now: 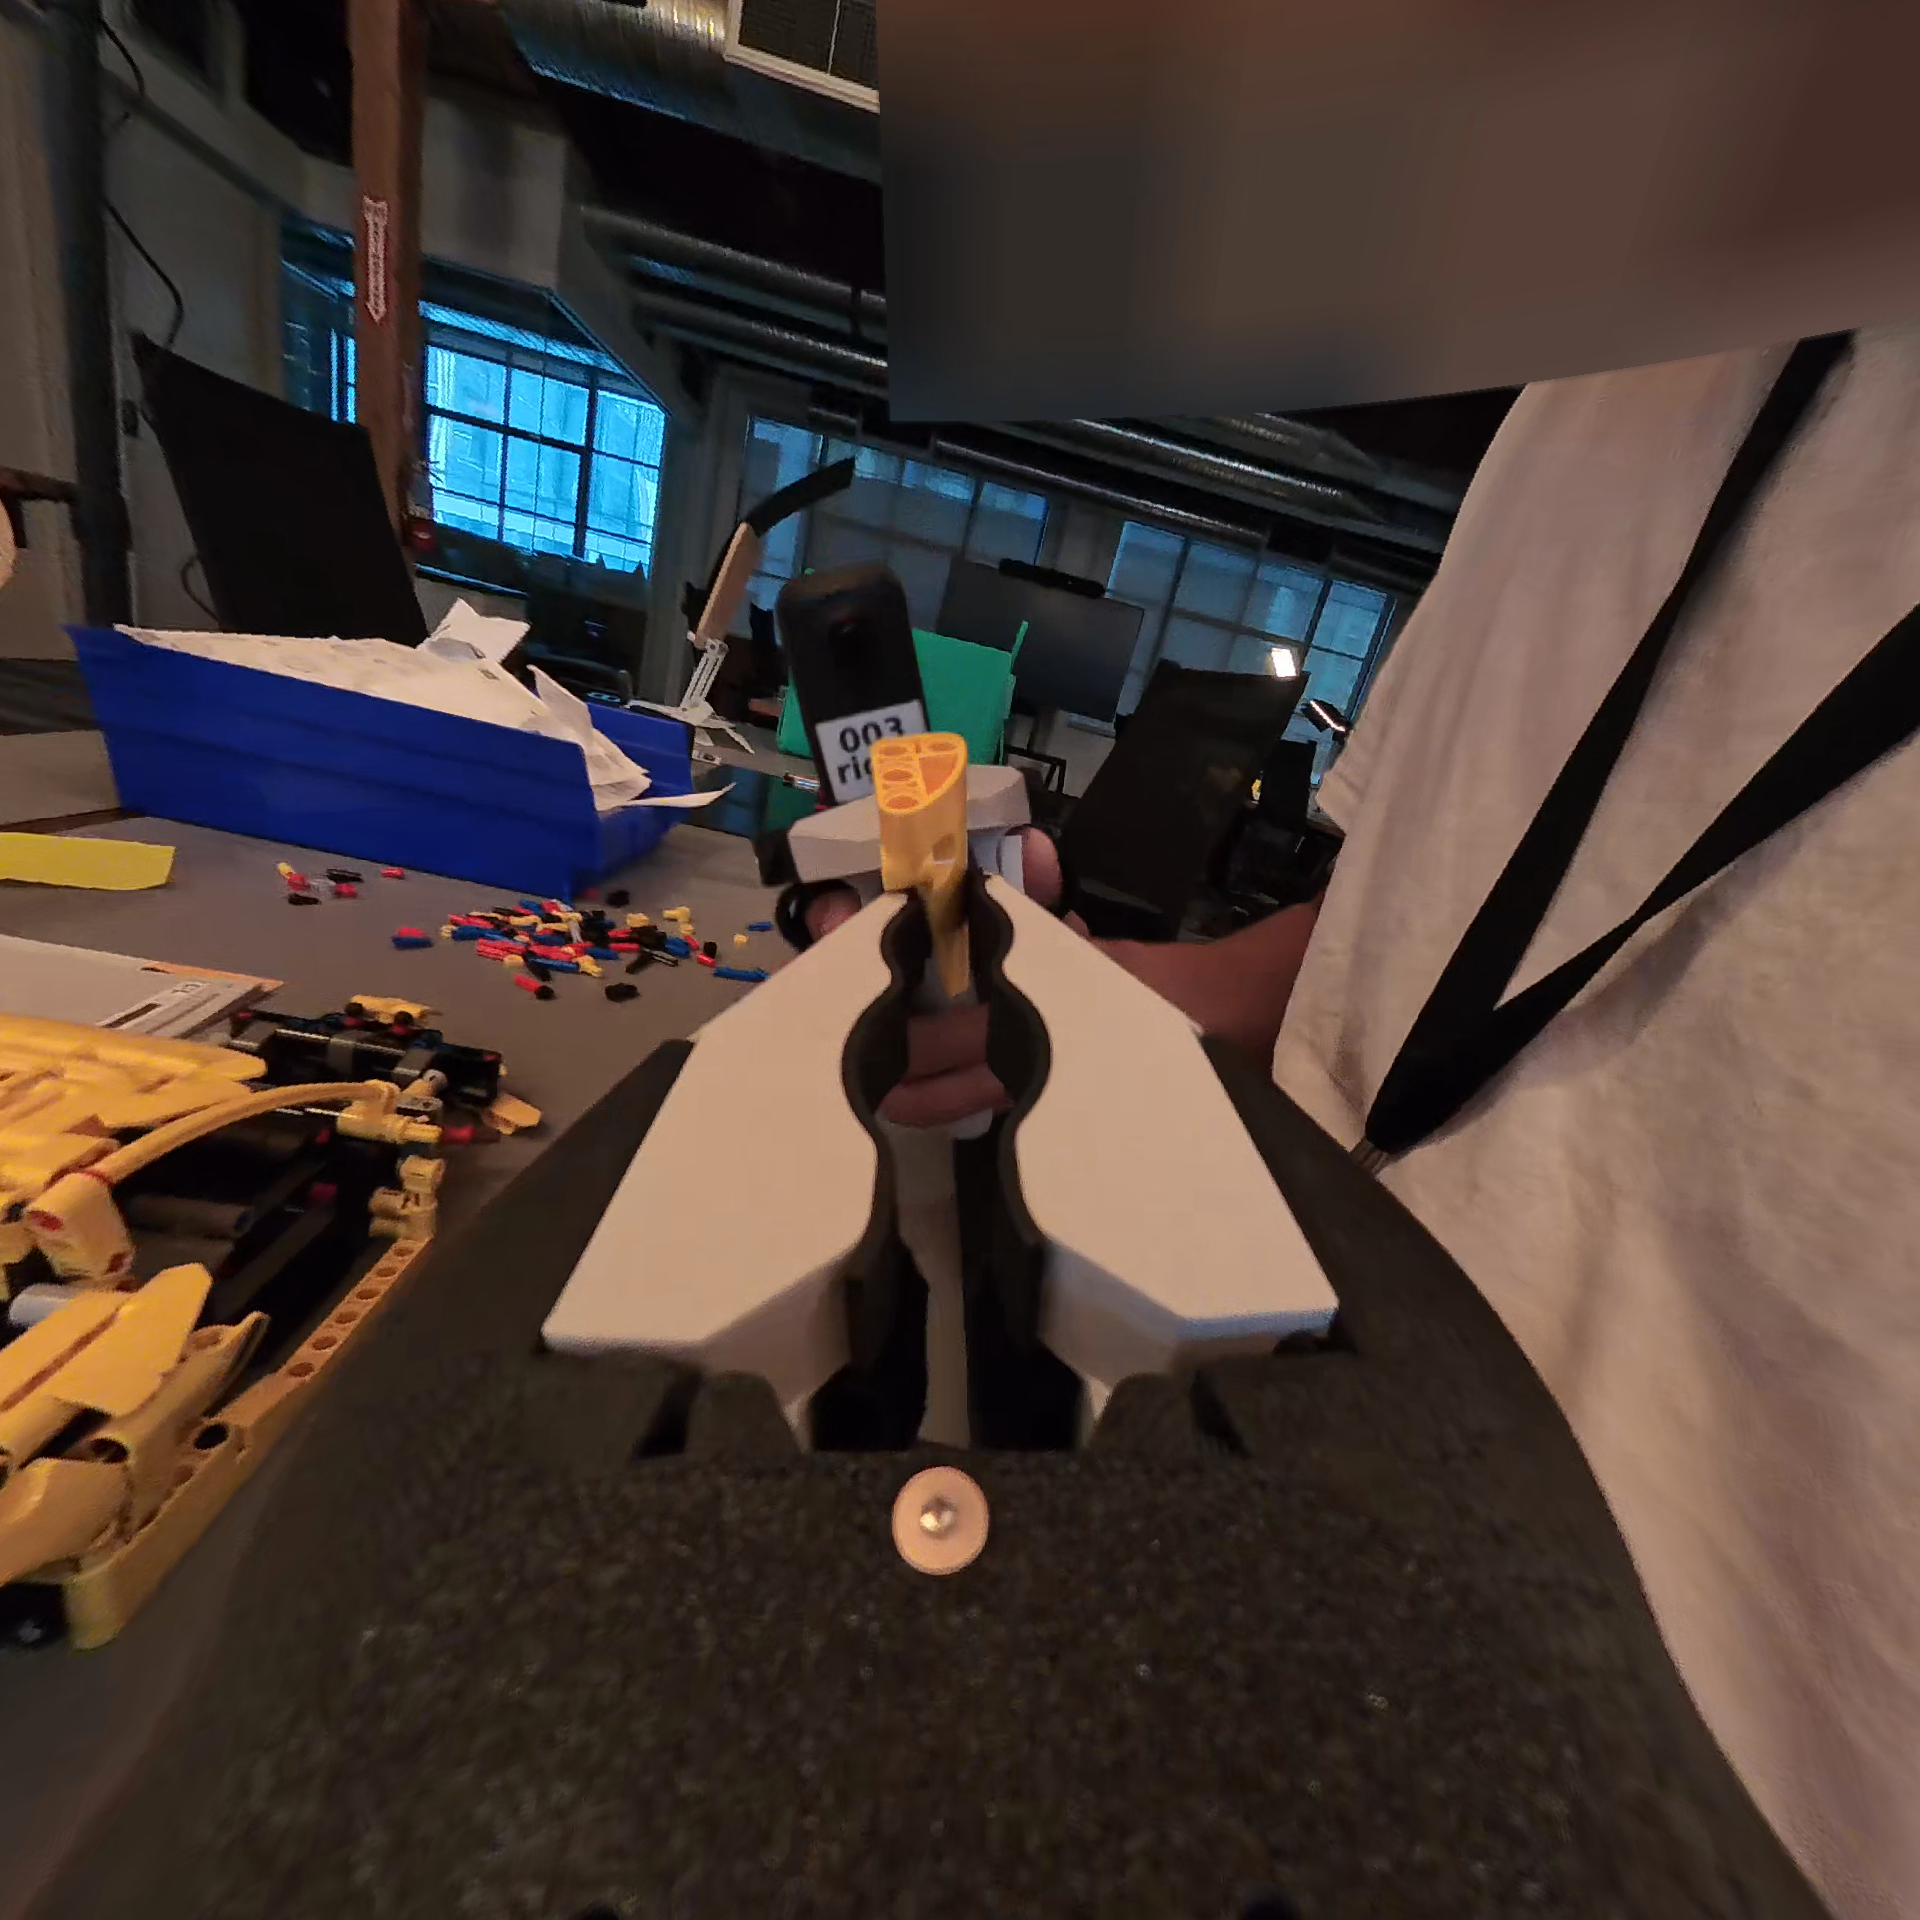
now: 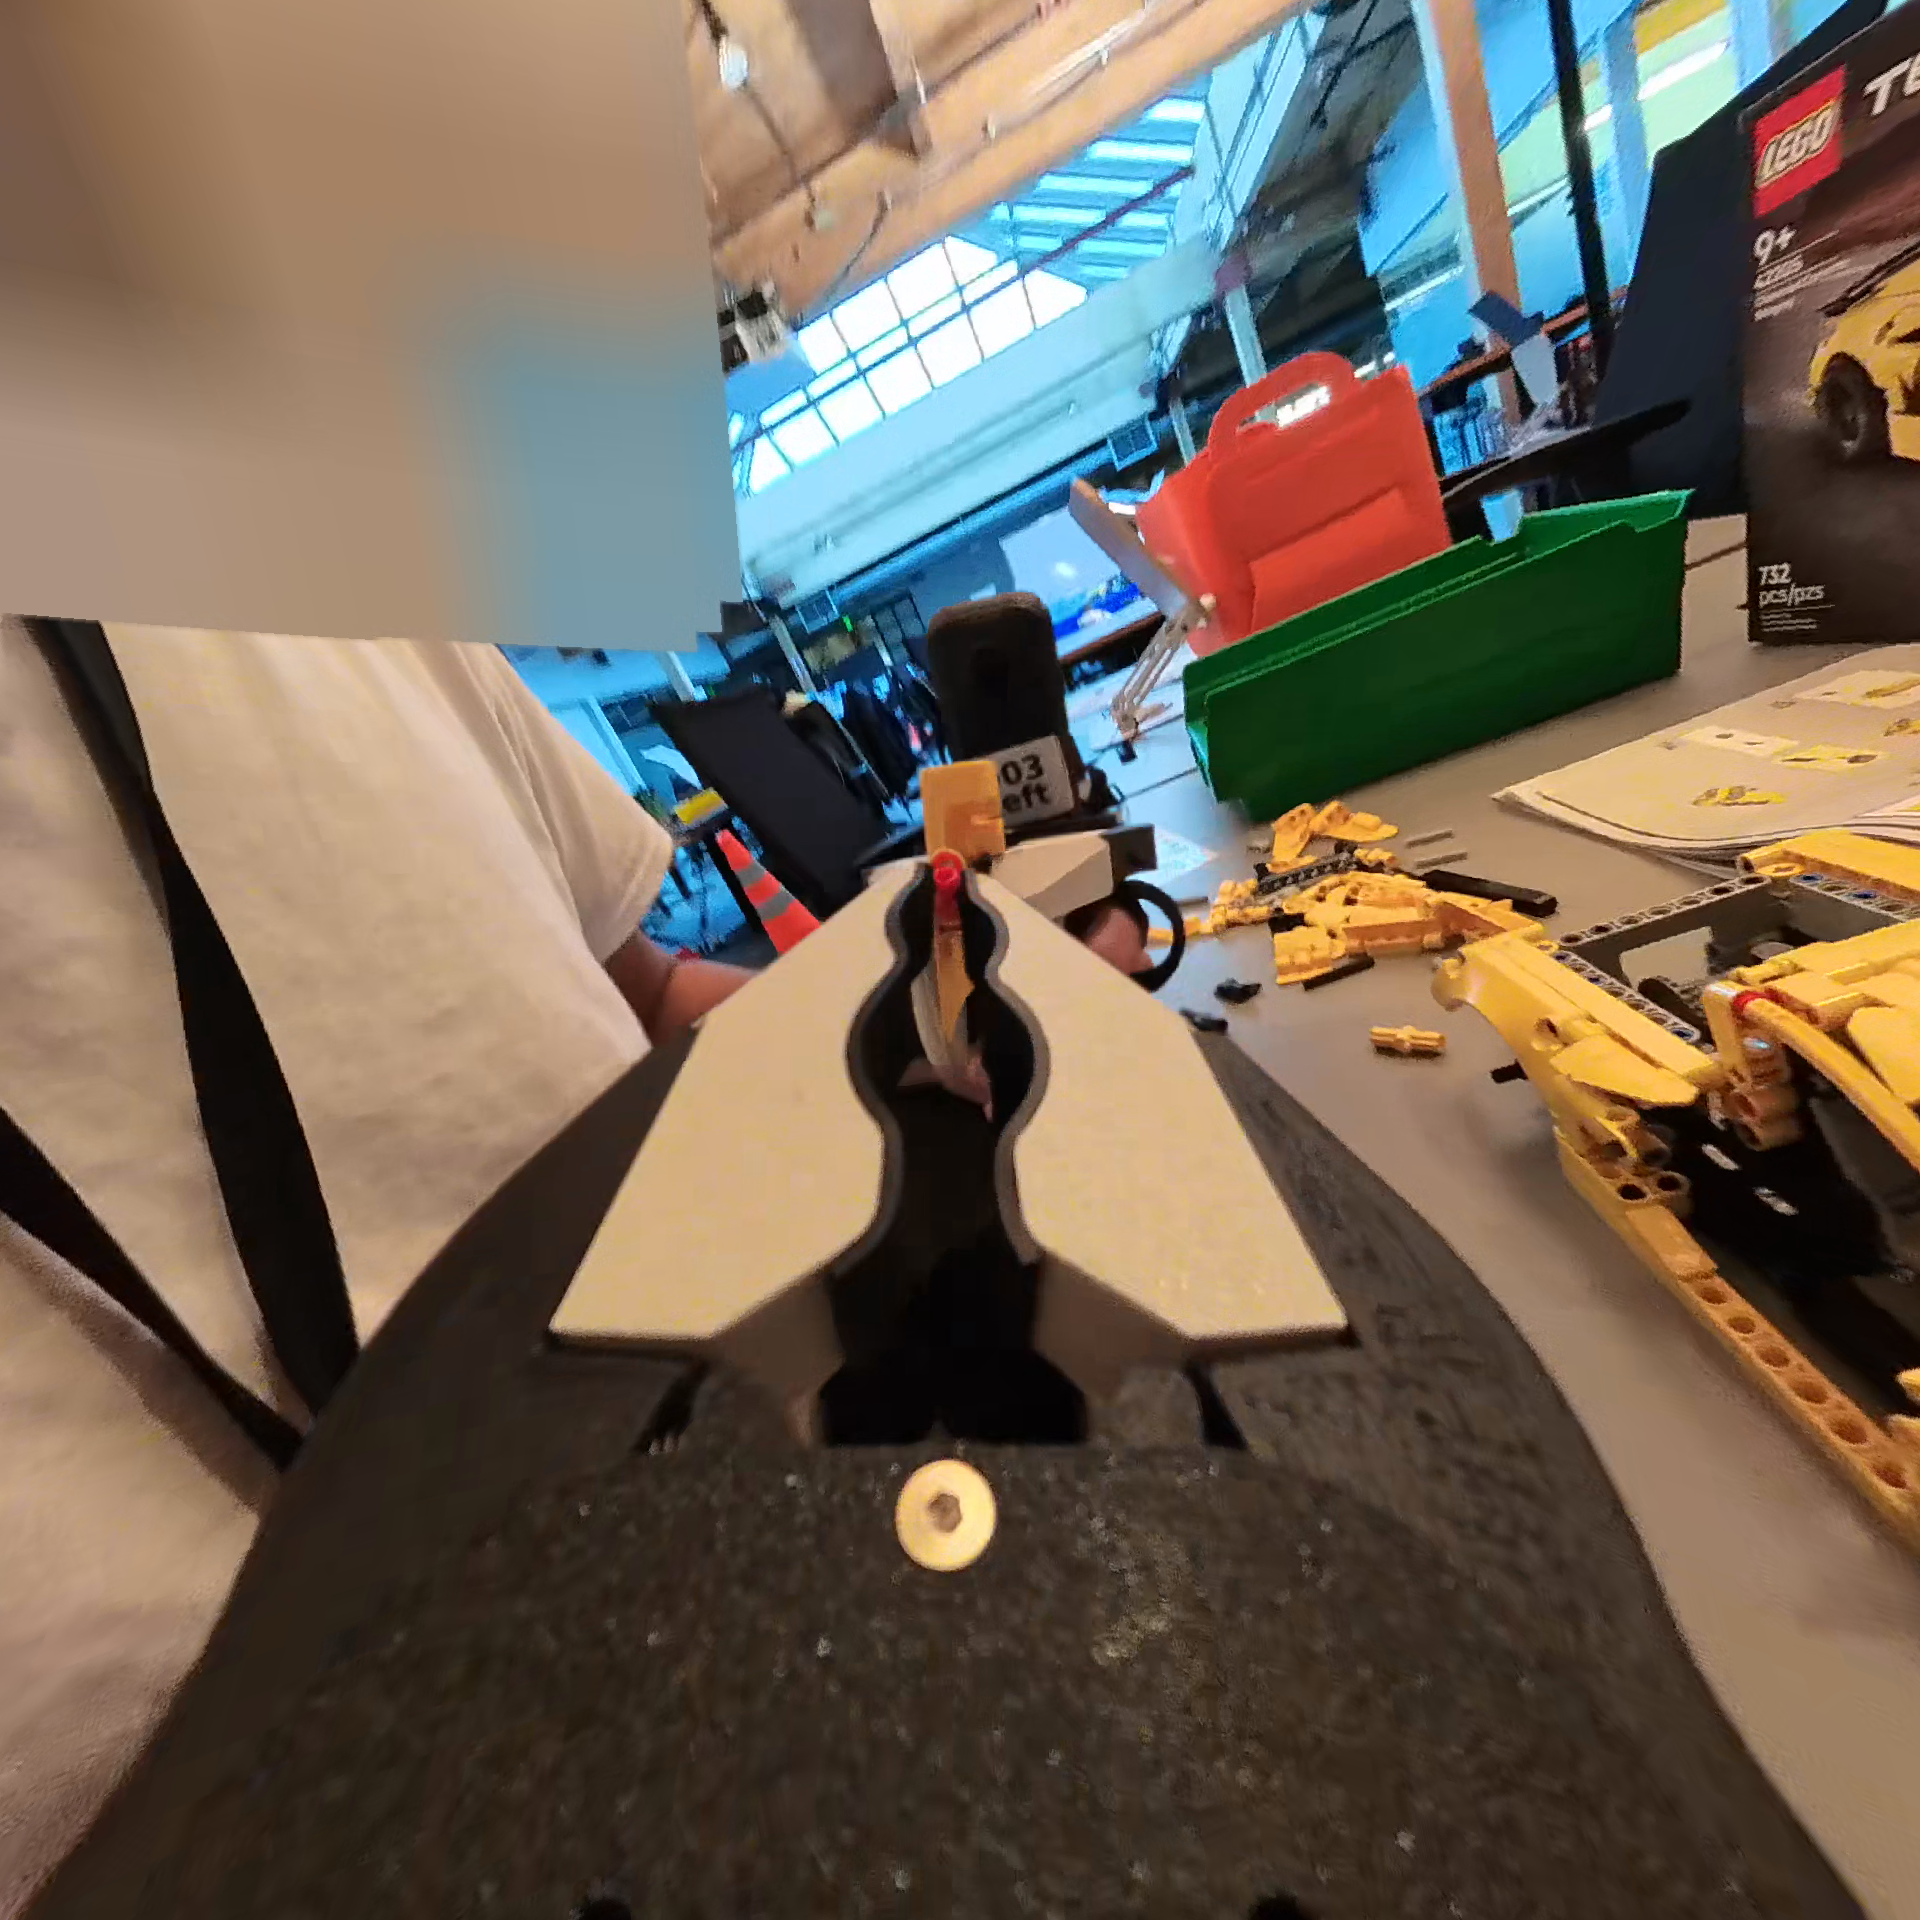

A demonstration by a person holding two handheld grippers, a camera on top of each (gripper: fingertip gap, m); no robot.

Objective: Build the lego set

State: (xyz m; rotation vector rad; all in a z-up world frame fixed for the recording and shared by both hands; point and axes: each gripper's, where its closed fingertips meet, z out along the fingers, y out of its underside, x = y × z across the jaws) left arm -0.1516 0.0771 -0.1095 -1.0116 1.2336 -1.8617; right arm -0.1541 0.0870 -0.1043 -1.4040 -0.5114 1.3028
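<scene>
My left gripper point(image 1: 940, 914) is pinched on a yellow Lego panel point(image 1: 920, 821), a smooth plastic wedge with round pin holes across its flat top face, held upright above the bench point(image 1: 312, 935) with its narrow end clamped between the matte white fingers lined in black foam. Facing it, my right gripper point(image 2: 945, 883) is closed on a small red pin point(image 2: 945, 873), a glossy stub whose rounded head pokes up at the fingertips, just in front of the same panel seen from its other side. The two tools meet tip to tip before a person in a white shirt point(image 1: 1662, 935) crossed by black straps. On the grey bench, the partly built yellow car point(image 2: 1714, 1091), a lattice of perforated beams, curved shells and black frame parts, lies beside my right gripper. Behind it sit a loose heap of yellow pieces point(image 2: 1351, 904), an open instruction booklet point(image 2: 1766, 769), a ribbed green bin point(image 2: 1455, 655) holding an orange bag point(image 2: 1309, 499), and the dark set box point(image 2: 1829, 364). From the left view, scattered red, blue, black and yellow pins point(image 1: 582, 935) dot the bench in front of a ribbed blue bin point(image 1: 364, 758) stuffed with crumpled white paper.
</scene>
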